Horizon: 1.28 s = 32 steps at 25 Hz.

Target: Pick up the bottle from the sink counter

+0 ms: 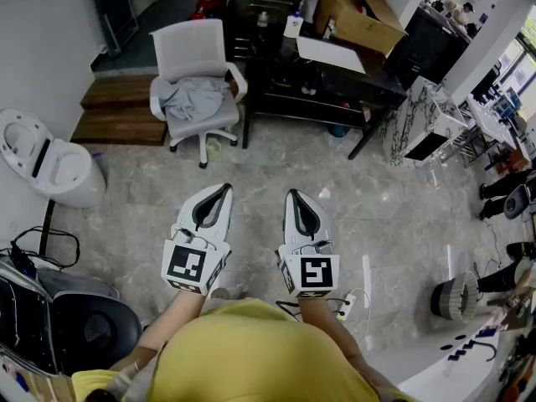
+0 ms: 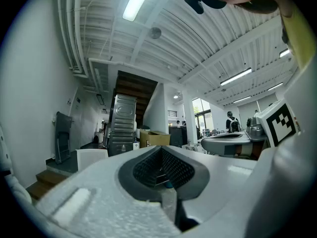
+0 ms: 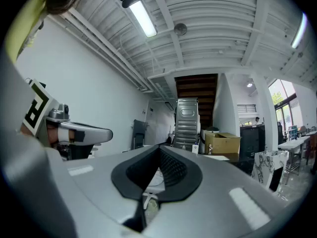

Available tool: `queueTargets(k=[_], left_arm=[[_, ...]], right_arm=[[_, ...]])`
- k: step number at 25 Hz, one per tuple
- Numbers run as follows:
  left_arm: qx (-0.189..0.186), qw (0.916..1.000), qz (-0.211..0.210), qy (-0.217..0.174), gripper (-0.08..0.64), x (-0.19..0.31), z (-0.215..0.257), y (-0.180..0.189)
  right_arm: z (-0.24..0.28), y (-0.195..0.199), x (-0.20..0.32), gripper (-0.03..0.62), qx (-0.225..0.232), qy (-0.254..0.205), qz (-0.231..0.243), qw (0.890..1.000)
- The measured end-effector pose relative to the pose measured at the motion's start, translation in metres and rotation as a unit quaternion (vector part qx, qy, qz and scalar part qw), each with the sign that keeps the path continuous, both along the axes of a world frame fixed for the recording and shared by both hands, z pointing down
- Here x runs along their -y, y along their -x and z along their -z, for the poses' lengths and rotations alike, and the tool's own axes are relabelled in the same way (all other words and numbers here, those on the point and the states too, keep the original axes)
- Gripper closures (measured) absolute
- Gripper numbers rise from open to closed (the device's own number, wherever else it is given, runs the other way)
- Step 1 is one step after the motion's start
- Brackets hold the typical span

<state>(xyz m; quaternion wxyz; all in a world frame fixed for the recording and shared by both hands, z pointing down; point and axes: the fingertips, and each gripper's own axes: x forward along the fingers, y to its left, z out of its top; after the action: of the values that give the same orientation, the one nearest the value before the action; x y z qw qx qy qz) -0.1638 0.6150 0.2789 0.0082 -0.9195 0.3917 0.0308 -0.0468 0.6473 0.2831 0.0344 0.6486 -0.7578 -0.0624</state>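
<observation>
Left gripper (image 1: 224,189) and right gripper (image 1: 293,194), two in all, hold jaws closed and empty, facing one white chair (image 1: 194,65).

Bright, even light from ceiling tubes (image 3: 143,18) and upper-right windows (image 1: 526,44); strong fisheye warp, dark corners, blurred foreground.

Marble floor (image 1: 394,216) — office chair (image 1: 197,65); toilet (image 1: 46,162); black desk (image 1: 335,80)

The pale grey left tool (image 2: 159,150) has its jaws closed, tips meeting, with nothing between the dark ribbed pads. Beyond stand a brown cardboard box (image 2: 151,136), a white chair back (image 2: 91,157) and wooden steps (image 2: 47,178). A black-and-white marker cube (image 2: 280,122) shows at right.
</observation>
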Motion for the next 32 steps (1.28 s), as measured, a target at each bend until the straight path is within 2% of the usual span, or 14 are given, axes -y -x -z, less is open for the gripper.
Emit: queueTargets(k=[8, 16, 18, 20, 24, 32], left_arm=[[0.008, 0.9999, -0.002, 0.008, 0.557, 0.012, -0.010, -0.041], [0.006, 0.9997, -0.012, 0.019, 0.557, 0.050, -0.027, -0.057], [0.003, 0.9996, -0.013, 0.025, 0.557, 0.072, -0.034, -0.058], [-0.001, 0.9994, -0.016, 0.029, 0.555, 0.097, -0.040, -0.058], [0.002, 0.9996, -0.018, 0.022, 0.557, 0.161, -0.040, -0.057], [0.001, 0.9997, -0.025, 0.007, 0.557, 0.305, -0.034, -0.059]], right_arm=[[0.001, -0.038, 0.014, 0.592, 0.015, -0.023, 0.002, 1.000], [-0.020, -0.054, 0.056, 0.592, 0.025, -0.006, 0.007, 1.000], [-0.027, -0.054, 0.078, 0.578, 0.023, -0.001, 0.012, 1.000], [-0.035, -0.053, 0.105, 0.534, 0.024, 0.006, 0.016, 1.000], [-0.042, -0.052, 0.172, 0.506, 0.024, 0.011, 0.015, 1.000], [-0.044, -0.063, 0.317, 0.486, 0.024, 0.011, -0.007, 1.000]])
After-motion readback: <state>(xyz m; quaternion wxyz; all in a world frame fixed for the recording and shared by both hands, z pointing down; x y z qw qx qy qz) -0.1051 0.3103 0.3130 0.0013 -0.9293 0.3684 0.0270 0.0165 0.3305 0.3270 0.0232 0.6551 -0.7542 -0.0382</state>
